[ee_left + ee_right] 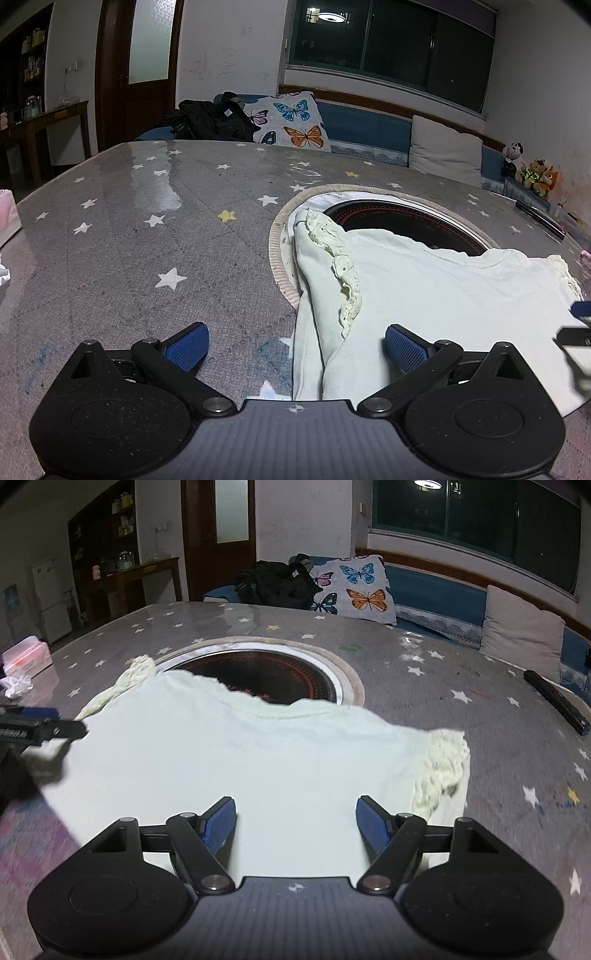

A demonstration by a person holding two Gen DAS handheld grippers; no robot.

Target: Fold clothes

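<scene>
Left wrist view shows the left gripper (297, 349) with its fingers (188, 347) spread wide and holding nothing, poised over the left edge of the pale shirt (443, 295). That side looks already turned inward, its lace-trimmed sleeve (345, 266) lying in a ridge on top of the body cloth. The shirt lies flat on the star-patterned surface (147, 240), its collar end draped over the round burner inset (406, 218).

Right wrist view shows the right gripper (295, 825) with its fingers (373, 825) also apart and empty, hovering above the lower middle of the shirt; whether they touch the cloth I cannot tell. The right lace sleeve (441, 771) lies spread outward, unfolded.

My reading: 1 side fold is made, and the matching right-side fold comes next. That calls for pinching the right sleeve or side edge and carrying it across the body.

Around it: a pink box (26, 657) and crumpled tissue (16, 685) far left, a dark remote-like bar (557, 701) far right, all well apart from the shirt. The inset's rim under the collar could let the cloth sag or snag.
</scene>
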